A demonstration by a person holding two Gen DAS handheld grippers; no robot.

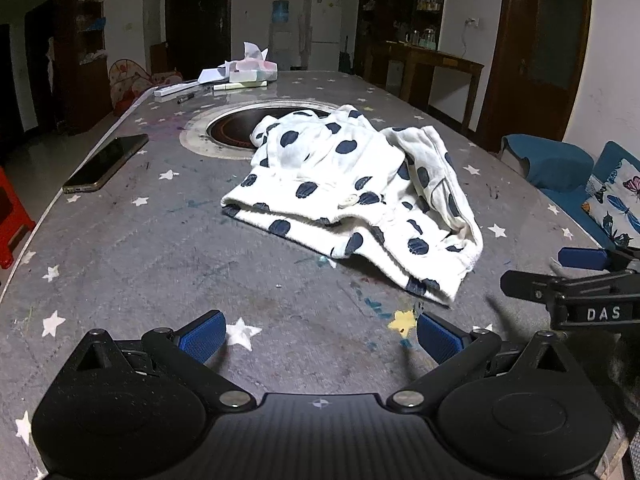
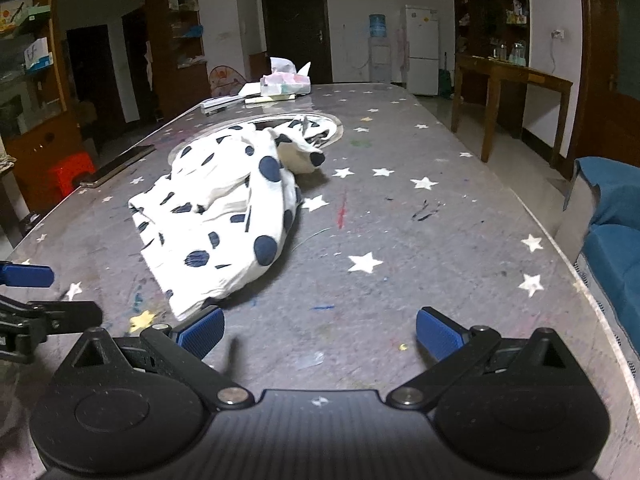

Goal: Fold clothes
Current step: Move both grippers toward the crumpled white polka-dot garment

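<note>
Left gripper (image 1: 320, 336) and right gripper (image 2: 320, 332) both spread wide, empty, at the table's (image 1: 140, 260) near edge. Polka-dot garment (image 1: 360, 200) lies crumpled mid-table, overlapping the round inset (image 1: 224, 128); phone (image 1: 106, 163) by left edge, tissue box (image 1: 253, 70) at far end.

White garment (image 1: 352, 196) with dark navy dots, crumpled in a loose heap, partly overlapping the round tabletop inset (image 1: 236, 128).

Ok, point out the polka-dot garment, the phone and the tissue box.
polka-dot garment (image 1: 344, 184): left wrist view, on its crumpled middle.
phone (image 1: 106, 163): left wrist view, on its dark screen.
tissue box (image 2: 285, 83): right wrist view, on its front side.
</note>
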